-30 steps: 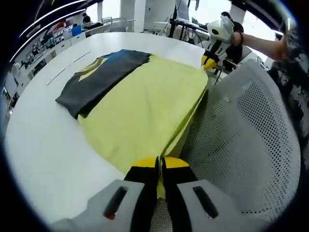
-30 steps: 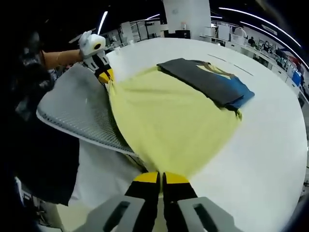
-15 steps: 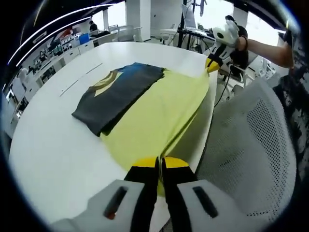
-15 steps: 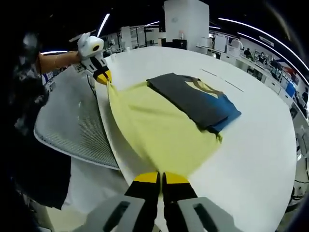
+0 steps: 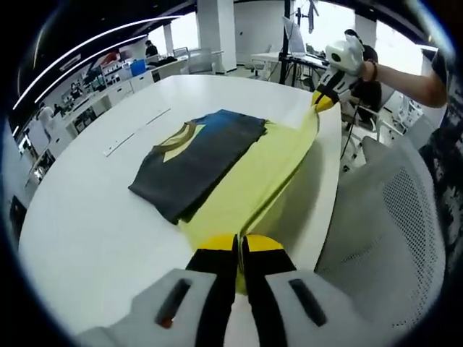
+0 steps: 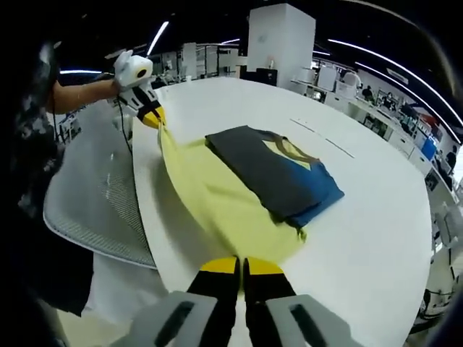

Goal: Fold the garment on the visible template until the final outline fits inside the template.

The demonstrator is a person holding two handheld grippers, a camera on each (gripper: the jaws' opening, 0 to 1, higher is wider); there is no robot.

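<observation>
Left gripper: jaws pressed together on the near corner of the yellow cloth. Right gripper: likewise pinching the other corner of the same edge. Each gripper shows in the other's view, far ahead at the table's edge.

Change over the last second: the yellow cloth has been lifted off the table along its near edge. A second ago it lay broad and flat beside the dark garment; now it hangs as a narrow, taut band between the two grippers, its far side against the garment. Both grippers have risen and moved forward, and the mesh chair takes less of each view.

Garment: folded, dark with a blue end and yellow neck trim, lying ahead of both grippers on the table, partly over the yellow cloth.

Judgement: the yellow sheet is probably being carried over toward the garment as a fold. Not finished; the raised edge has still to be laid down. Risk: dragging the garment askew.
</observation>
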